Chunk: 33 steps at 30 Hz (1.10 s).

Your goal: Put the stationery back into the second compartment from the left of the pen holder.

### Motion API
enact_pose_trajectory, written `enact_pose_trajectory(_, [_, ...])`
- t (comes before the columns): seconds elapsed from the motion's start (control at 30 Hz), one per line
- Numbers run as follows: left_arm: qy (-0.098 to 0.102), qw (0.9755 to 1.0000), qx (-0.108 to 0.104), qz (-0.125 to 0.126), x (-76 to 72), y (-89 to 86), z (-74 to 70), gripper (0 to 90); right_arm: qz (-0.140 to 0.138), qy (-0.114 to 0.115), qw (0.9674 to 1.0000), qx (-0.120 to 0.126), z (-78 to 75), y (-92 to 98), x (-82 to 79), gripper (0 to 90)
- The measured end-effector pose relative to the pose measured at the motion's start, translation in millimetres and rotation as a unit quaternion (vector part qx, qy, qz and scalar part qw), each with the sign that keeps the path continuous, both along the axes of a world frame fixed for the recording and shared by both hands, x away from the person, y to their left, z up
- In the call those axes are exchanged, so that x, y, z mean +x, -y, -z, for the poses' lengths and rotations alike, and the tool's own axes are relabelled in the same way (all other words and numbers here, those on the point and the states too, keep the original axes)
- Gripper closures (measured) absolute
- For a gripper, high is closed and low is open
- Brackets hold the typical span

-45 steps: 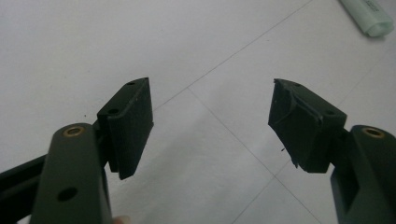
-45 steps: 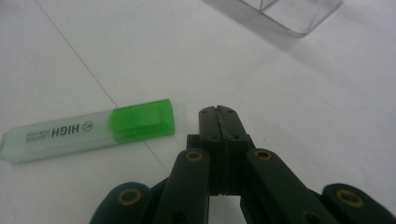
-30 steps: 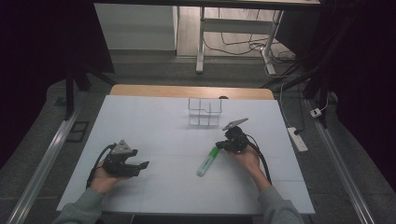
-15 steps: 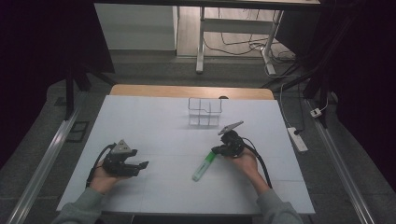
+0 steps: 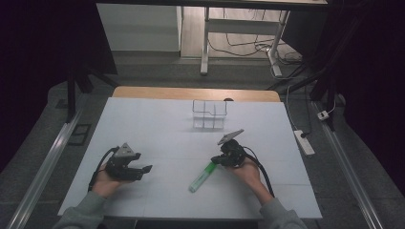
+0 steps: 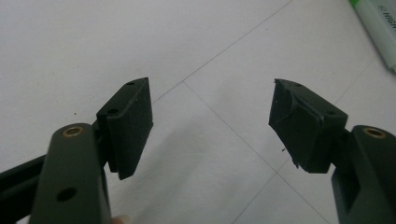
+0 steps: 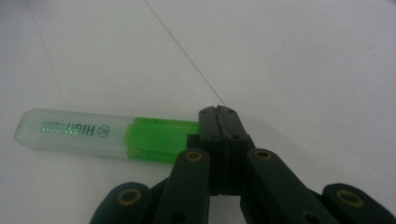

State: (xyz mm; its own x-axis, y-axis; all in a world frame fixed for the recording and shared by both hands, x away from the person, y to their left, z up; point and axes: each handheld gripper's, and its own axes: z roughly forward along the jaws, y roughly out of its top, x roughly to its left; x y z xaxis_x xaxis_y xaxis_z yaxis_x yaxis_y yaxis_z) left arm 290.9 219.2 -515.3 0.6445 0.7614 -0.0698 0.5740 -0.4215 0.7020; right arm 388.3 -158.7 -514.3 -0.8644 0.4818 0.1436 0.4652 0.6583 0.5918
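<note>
Right gripper view shows my right gripper [image 7: 219, 112] with its jaws pressed flat together, tips against the green end of the highlighter [image 7: 107, 133], which lies on the white table [image 7: 303, 60] (nothing pinched). To push well, I judge I should stay low and square behind the end, or it will swivel. My left gripper [image 6: 210, 121] rests open, holding nothing.

Glossy green plastic highlighter [image 7: 112, 133] with a frosted cap lies on a smooth matt white table [image 5: 157, 124].
</note>
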Motion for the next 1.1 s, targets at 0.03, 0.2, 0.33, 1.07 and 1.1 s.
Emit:
enact_pose_trajectory(0.03, [0.000, 1.0000, 0.000, 0.000, 0.0, 0.0, 0.0, 29.9, 0.001, -0.001, 1.0000, -0.001, 0.0, -1.0, -1.2, 89.8])
enact_pose_trajectory(0.2, [-0.001, 1.0000, 0.001, 0.001, 0.2, 0.3, 0.1, 29.8, -0.005, -0.004, 1.0000, -0.001, 1.4, -3.5, -3.8, 89.8])
enact_pose_trajectory(0.33, [-0.001, 1.0000, 0.003, 0.002, 0.2, 0.7, 0.1, 29.8, -0.013, -0.007, 0.9999, 0.001, 1.9, -7.4, -7.0, 89.8])
enact_pose_trajectory(1.07, [-0.001, 1.0000, 0.004, 0.005, 0.8, 6.6, -1.5, 29.5, 0.069, 0.081, 0.9931, 0.049, -21.1, 53.1, -21.9, 89.7])
enact_pose_trajectory(1.1, [-0.001, 1.0000, 0.005, 0.007, 0.9, 7.0, -1.5, 29.5, 0.074, 0.090, 0.9921, 0.047, -21.7, 58.7, -25.5, 88.0])
